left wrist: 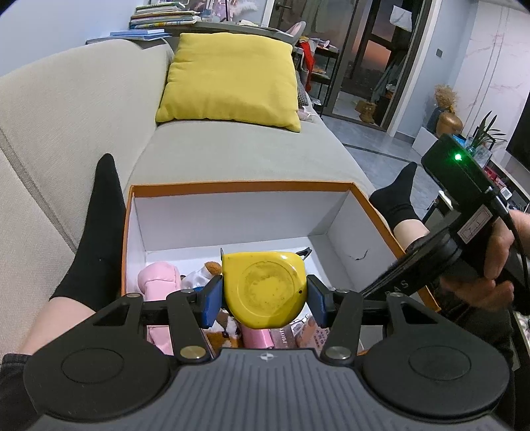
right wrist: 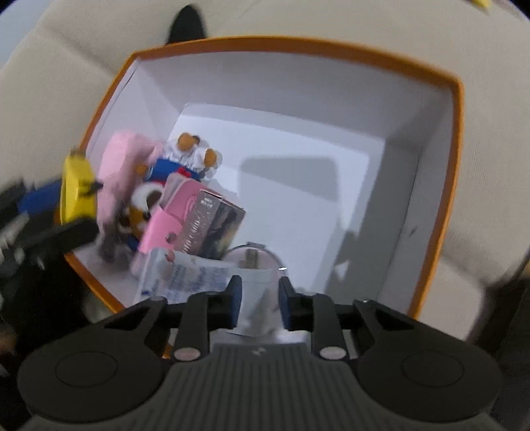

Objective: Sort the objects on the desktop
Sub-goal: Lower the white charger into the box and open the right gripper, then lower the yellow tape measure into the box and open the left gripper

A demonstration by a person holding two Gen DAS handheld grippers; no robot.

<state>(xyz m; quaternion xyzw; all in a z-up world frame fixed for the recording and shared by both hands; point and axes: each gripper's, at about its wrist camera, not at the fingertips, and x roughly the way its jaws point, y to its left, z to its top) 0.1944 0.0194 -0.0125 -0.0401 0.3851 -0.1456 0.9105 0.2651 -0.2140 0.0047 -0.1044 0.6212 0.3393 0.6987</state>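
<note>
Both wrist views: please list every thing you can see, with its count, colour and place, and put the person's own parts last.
Box: one, orange rim, white inside, on the sofa.
Tape measure: one, yellow, between the left tool's pads, over the box.
Plush toys: at least two, pink and brown-blue, in the box's left part.
Pink case: one, in the box beside the toys.
Printed carton: one, dark, against the pink case.
White packet: one, blue print, between the right tool's pads.
Cushion: one, yellow, on the sofa.
Sofa: one, beige.
Books: a stack, behind the sofa.
Left tool: black, blue pads.
Right tool: black, blue pads.
Feet: two, black socks, either side of the box.
</note>
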